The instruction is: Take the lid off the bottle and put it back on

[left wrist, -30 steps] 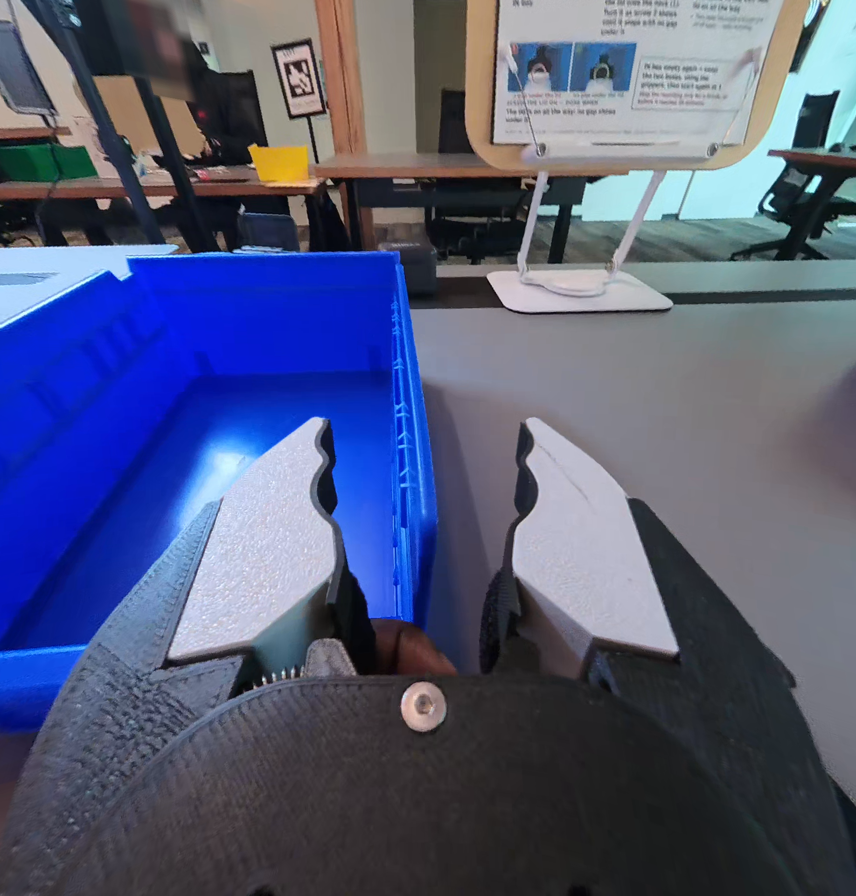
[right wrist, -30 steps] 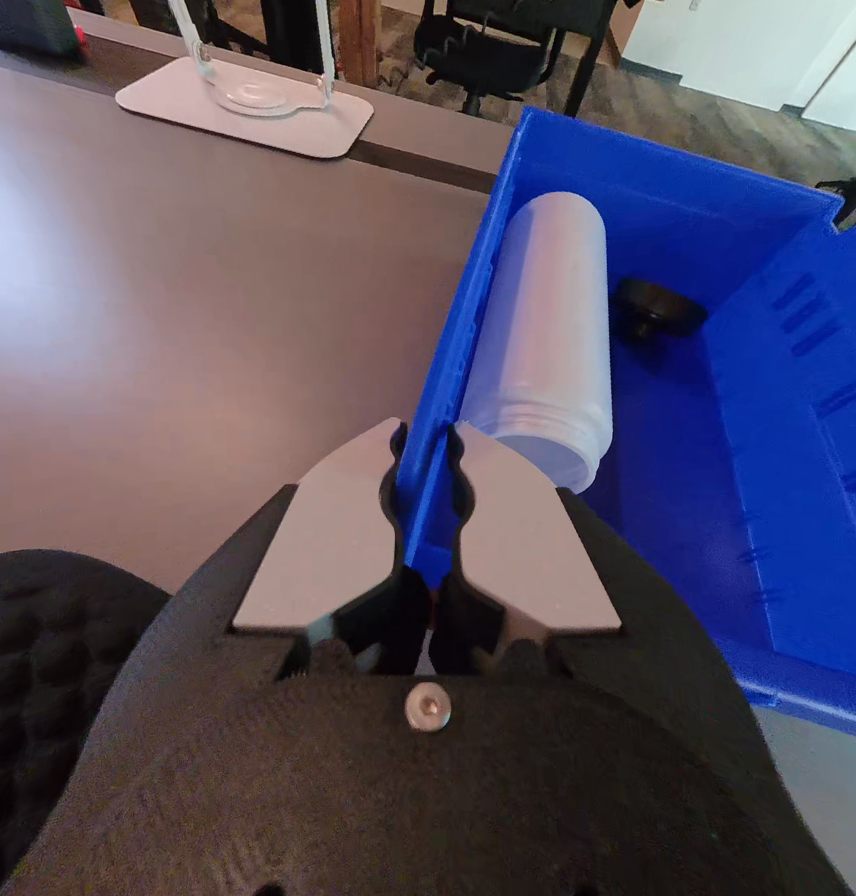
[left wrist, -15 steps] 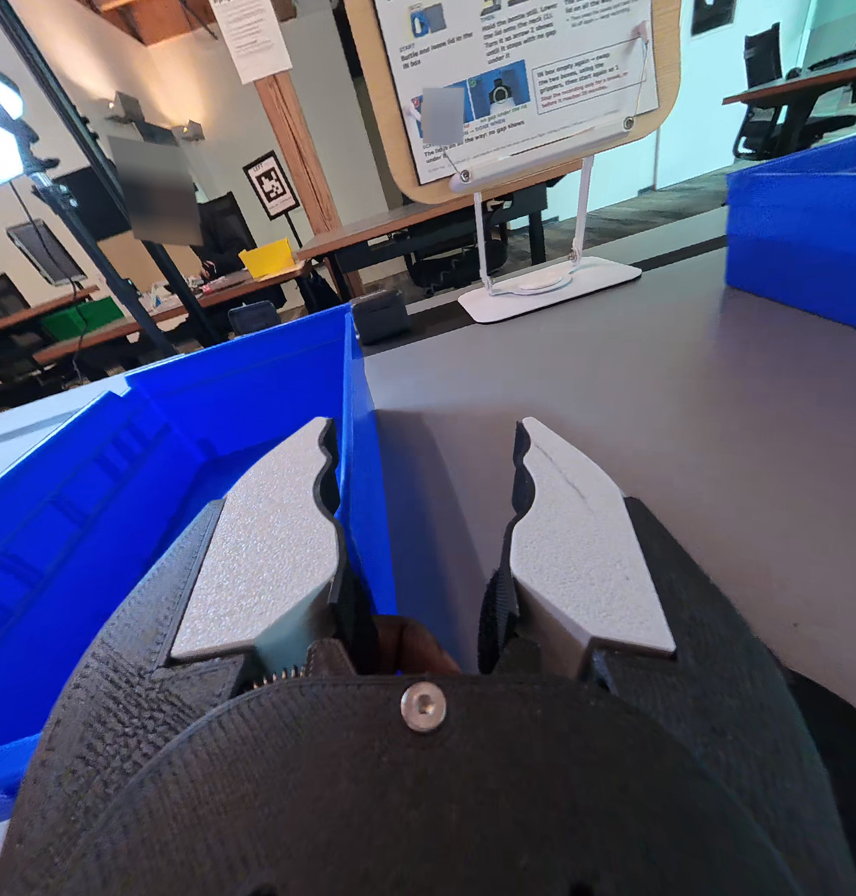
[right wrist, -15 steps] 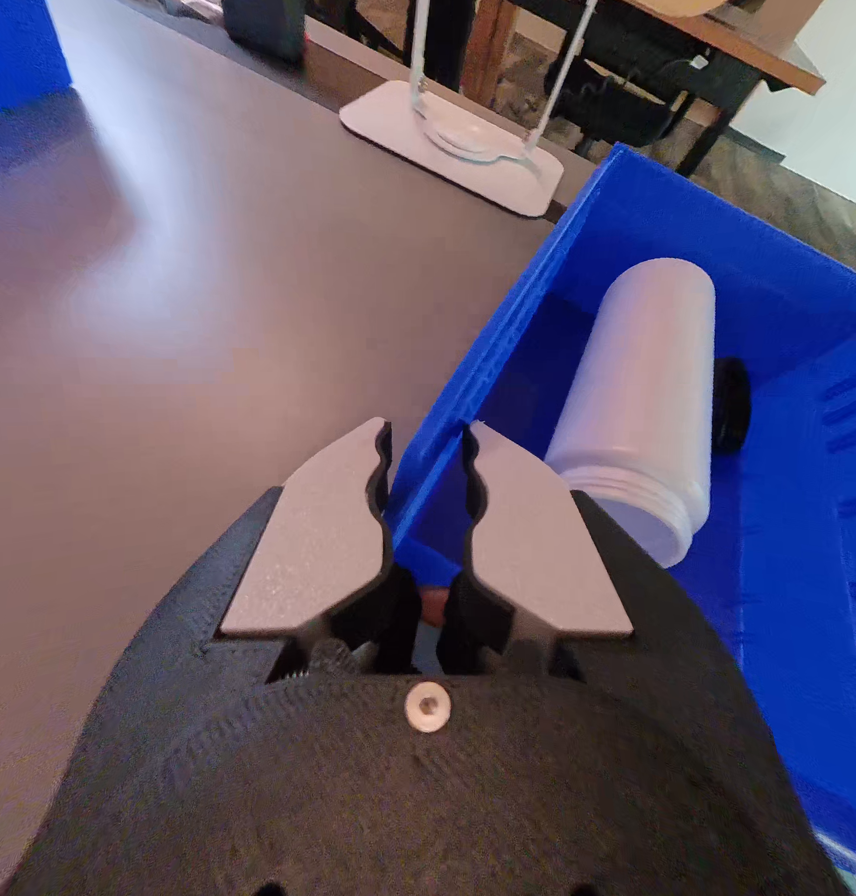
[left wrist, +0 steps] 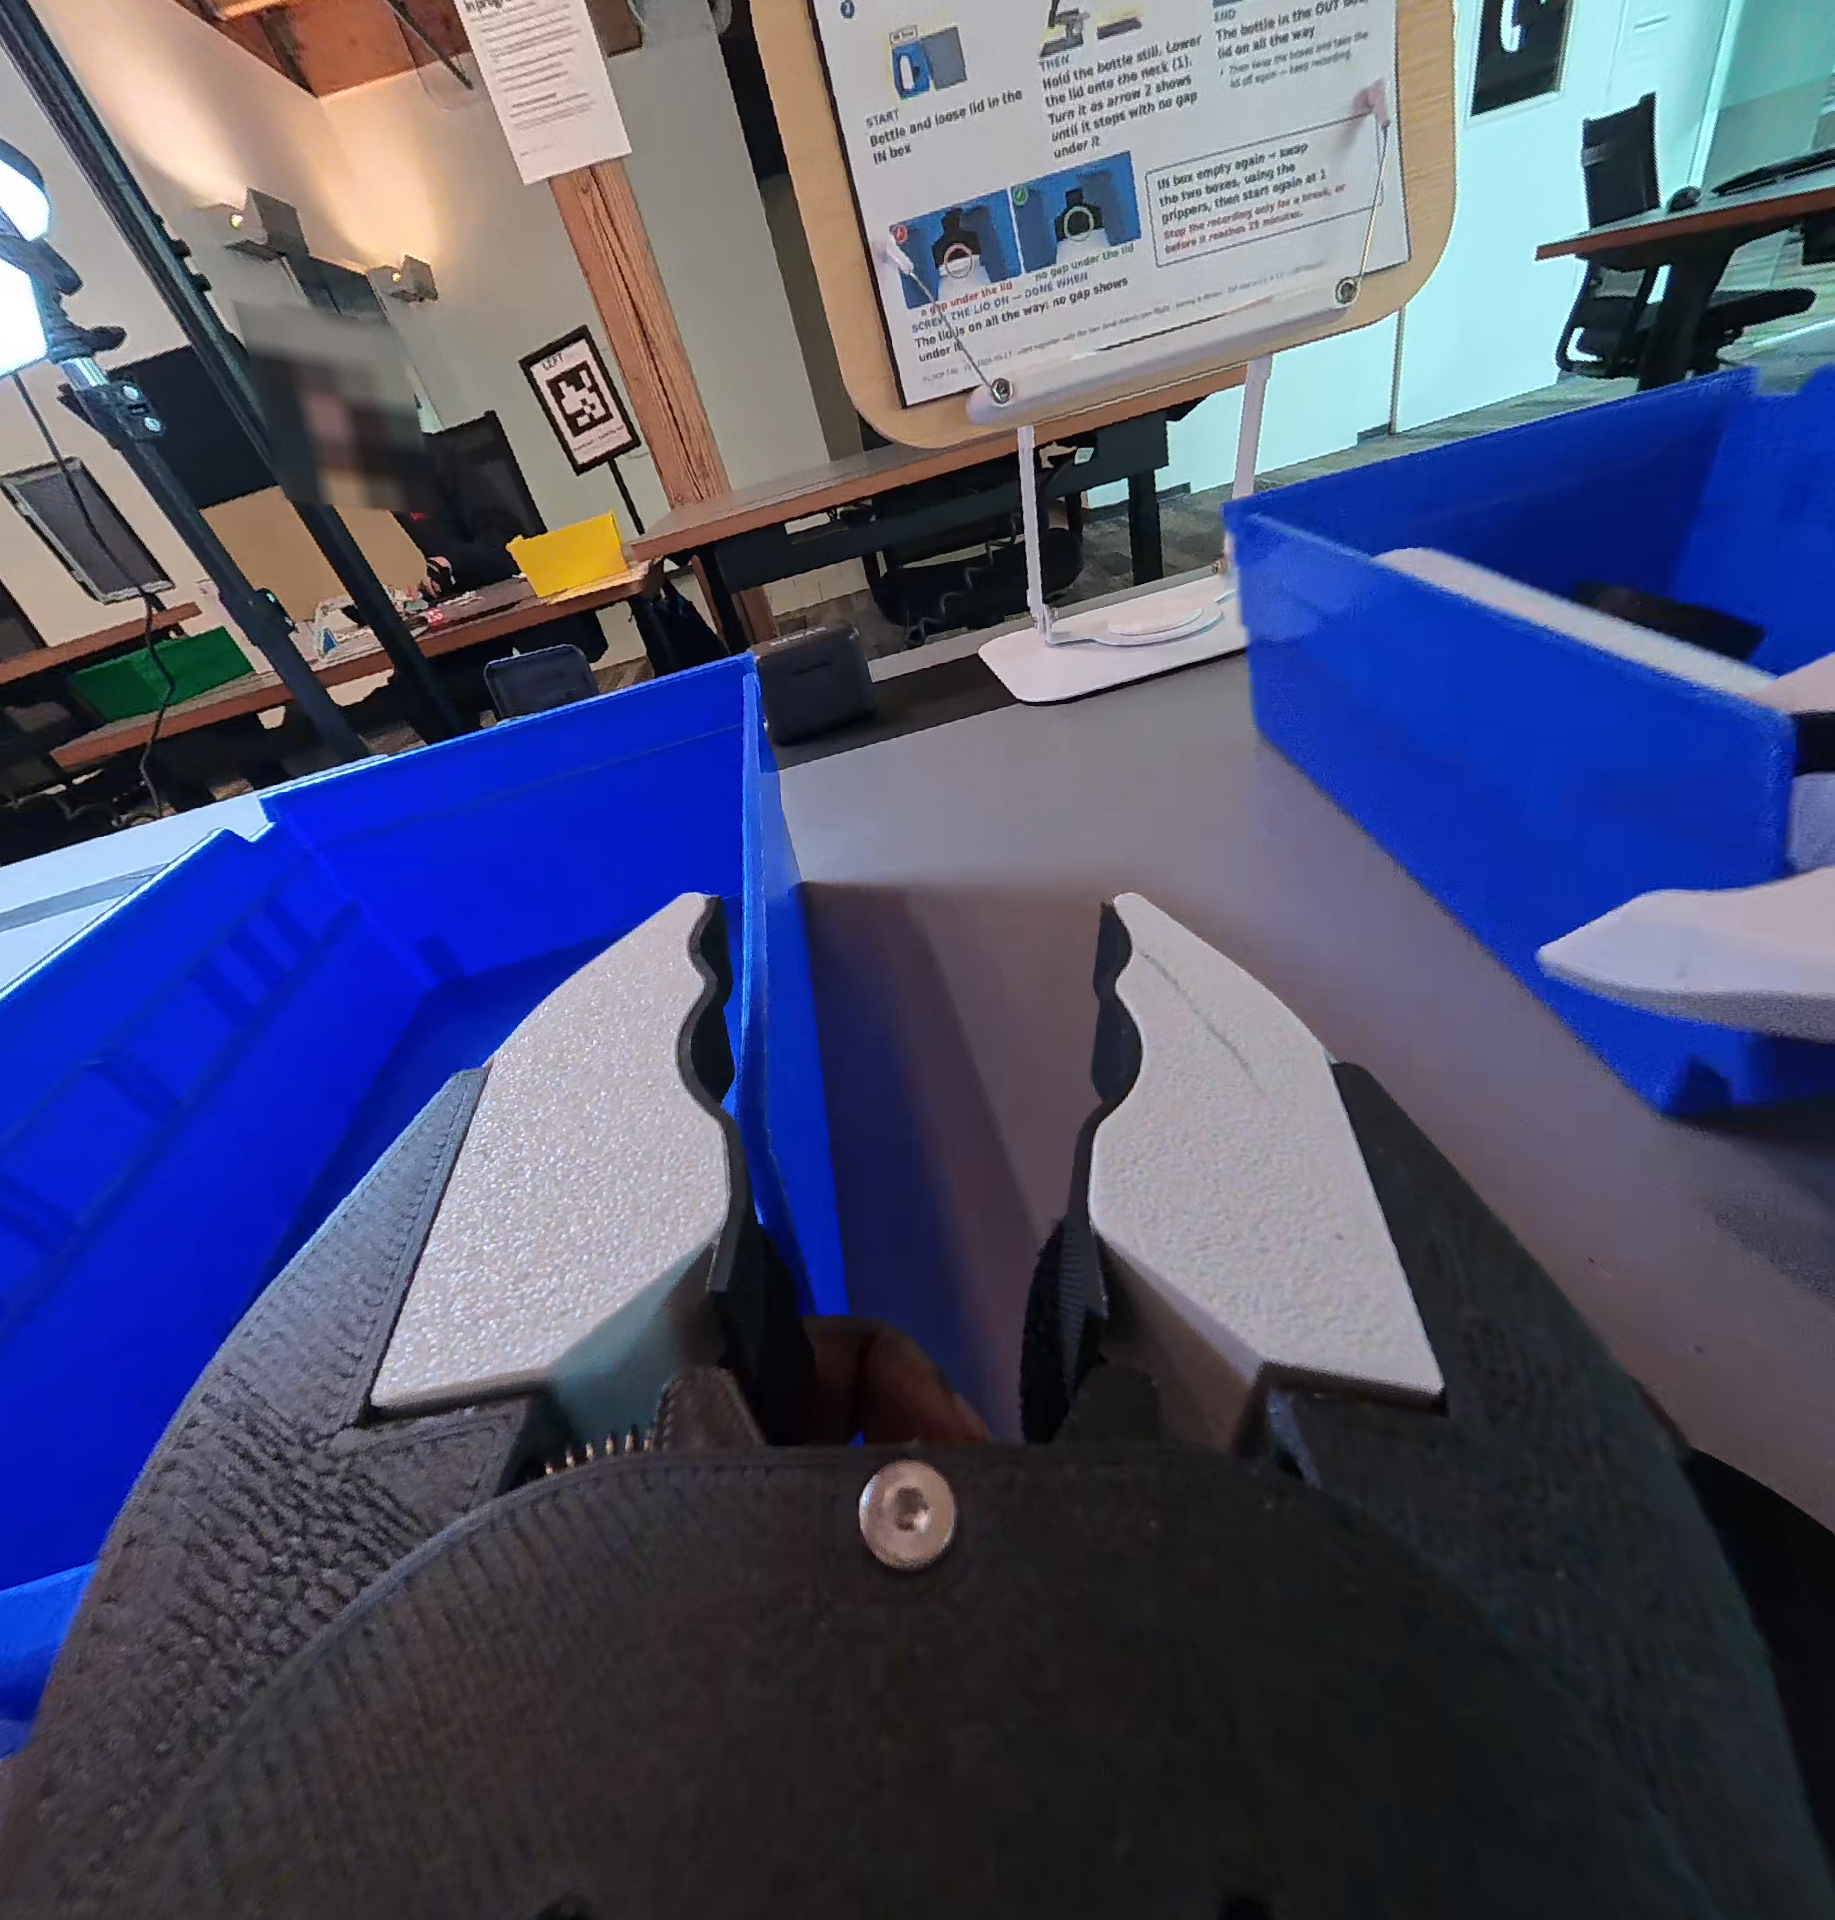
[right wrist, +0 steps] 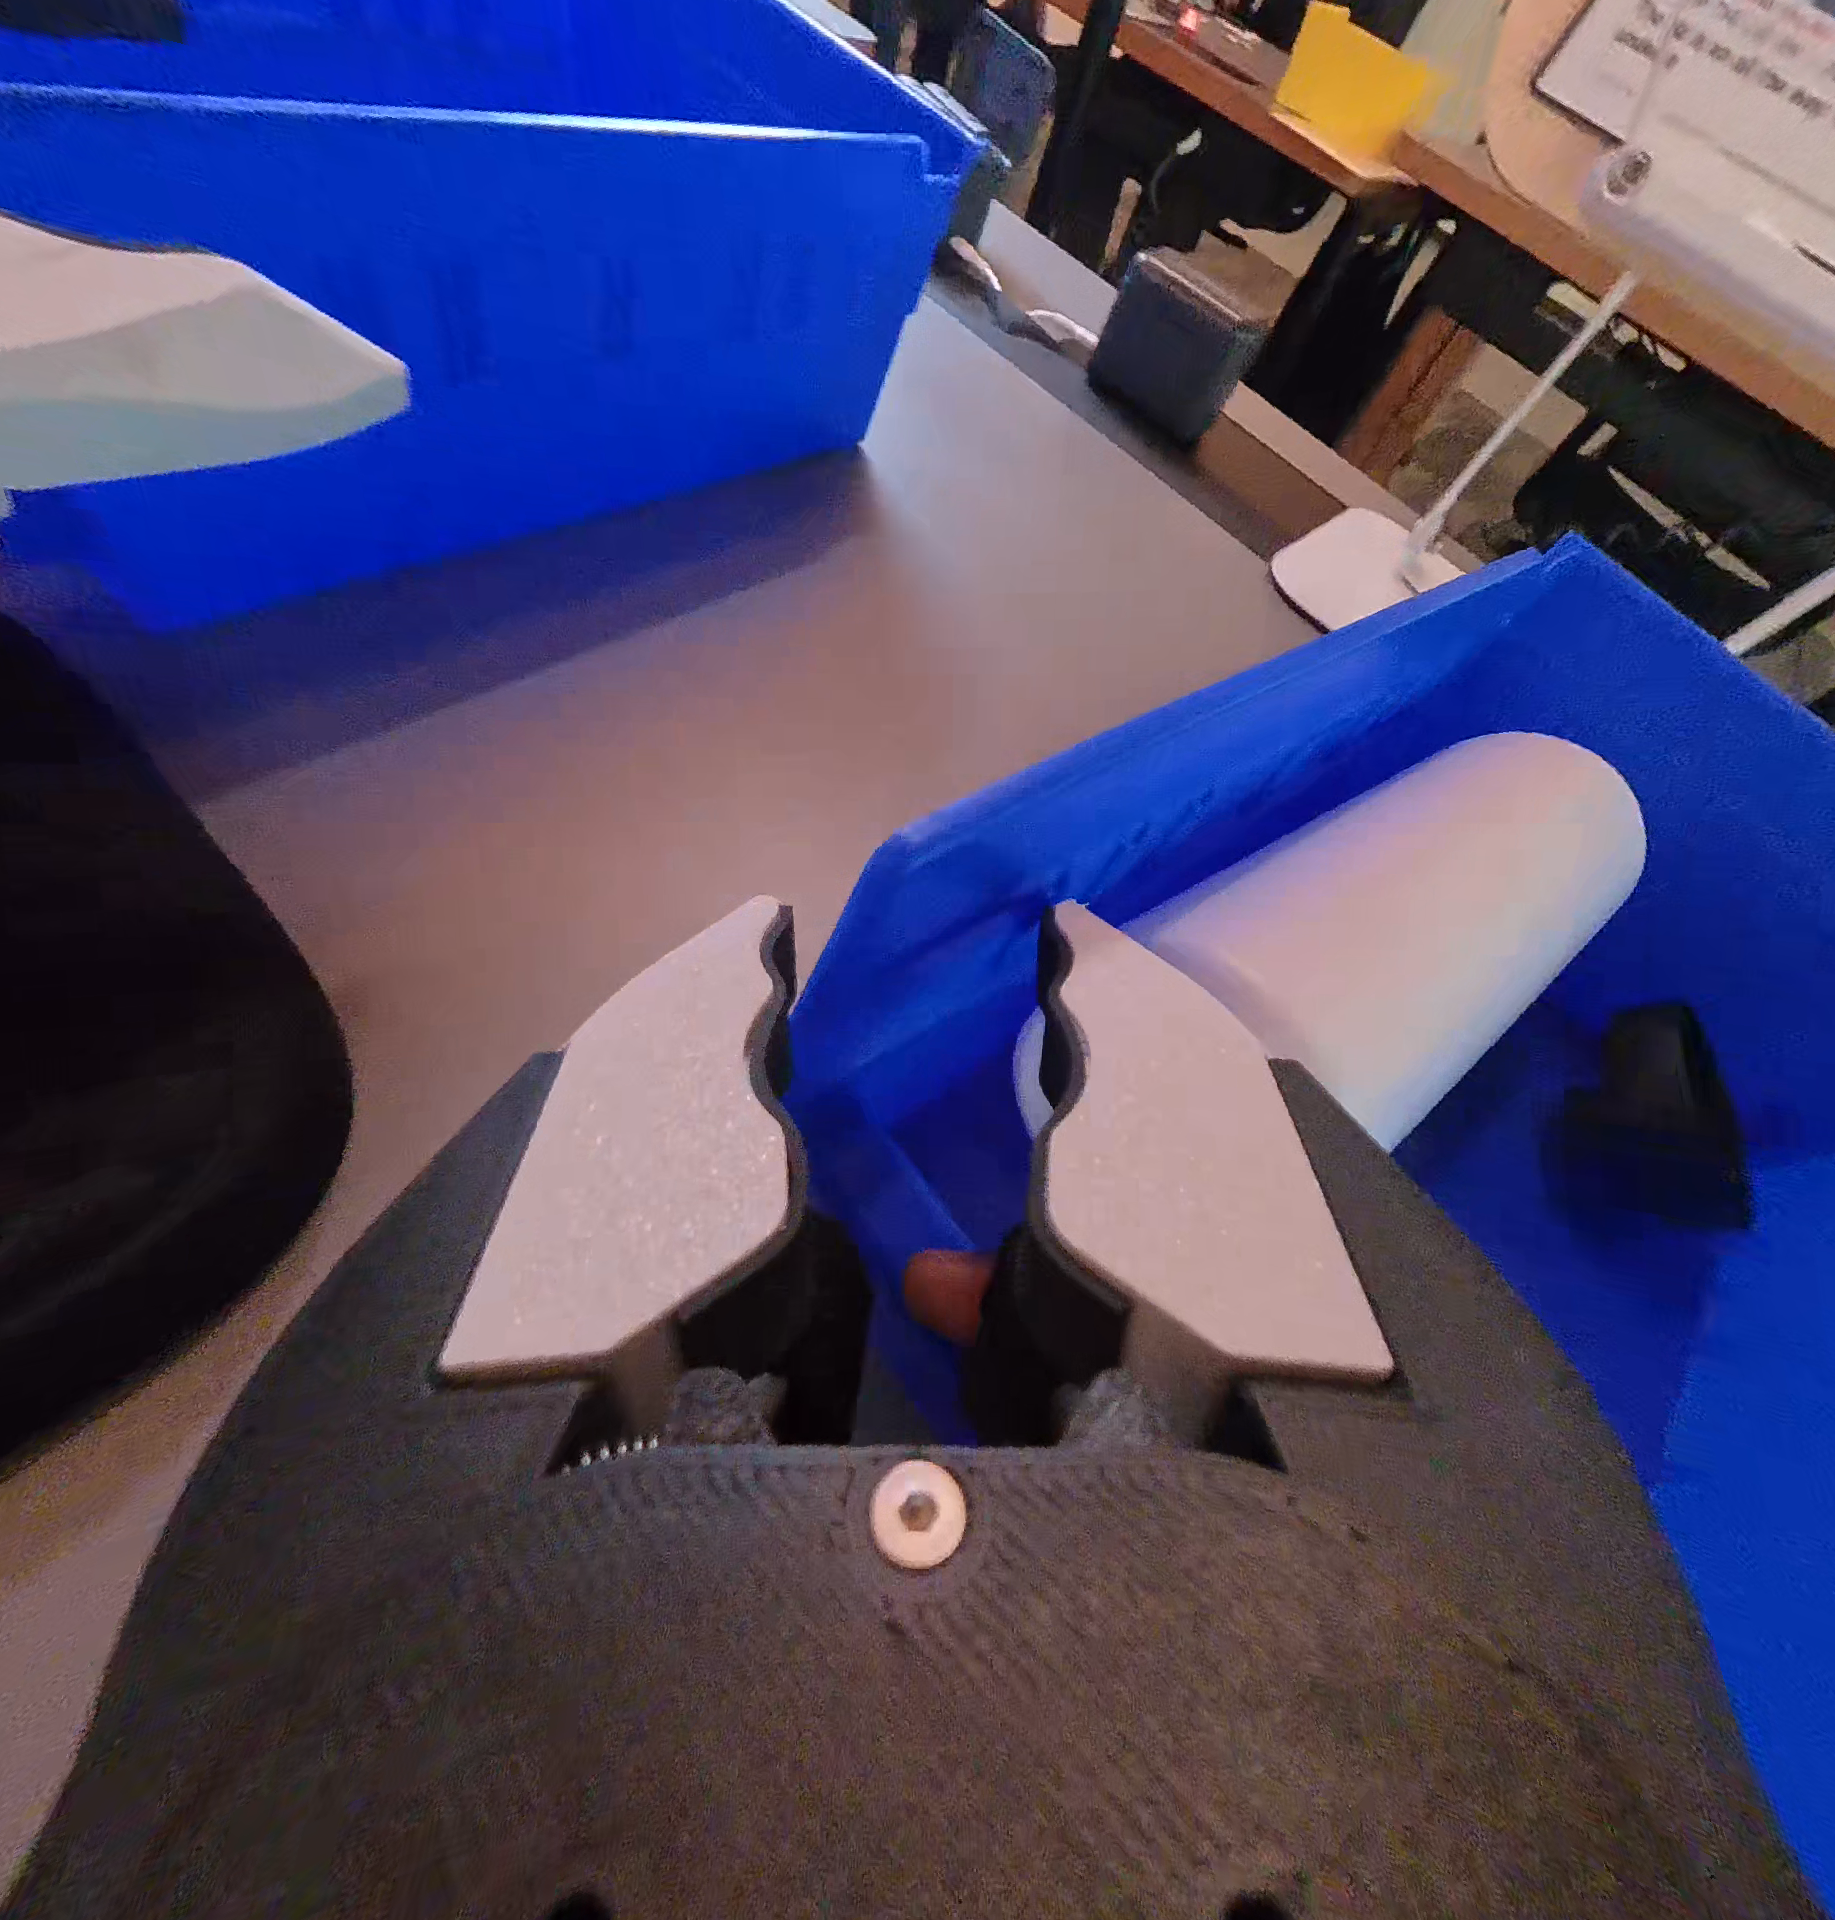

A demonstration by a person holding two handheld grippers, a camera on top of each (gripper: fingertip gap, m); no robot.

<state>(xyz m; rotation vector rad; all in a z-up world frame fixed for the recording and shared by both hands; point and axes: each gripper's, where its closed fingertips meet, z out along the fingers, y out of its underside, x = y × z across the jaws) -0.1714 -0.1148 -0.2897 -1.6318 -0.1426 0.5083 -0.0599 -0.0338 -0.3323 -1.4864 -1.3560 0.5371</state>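
A white bottle (right wrist: 1360,935) without its lid lies on its side in the right blue bin (right wrist: 1152,821). The black lid (right wrist: 1651,1132) lies loose beside it. My right gripper (right wrist: 913,920) is open, with the bin's near corner wall between its fingers. My left gripper (left wrist: 913,914) is open and straddles the right wall of the left blue bin (left wrist: 477,831), which holds nothing I can see. In the left wrist view the right bin (left wrist: 1515,748), bottle (left wrist: 1547,623) and the right gripper's fingers (left wrist: 1723,977) show at the right edge.
Both bins stand on a grey table (left wrist: 1100,831). An instruction board on a white stand (left wrist: 1121,644) and a small dark box (left wrist: 814,675) are at the table's far edge. The left bin (right wrist: 580,260) and a left finger (right wrist: 165,374) show in the right wrist view.
My right gripper was shut on the right bin's wall and has opened in steps. Both views have swung, and the two bins now appear closer together.
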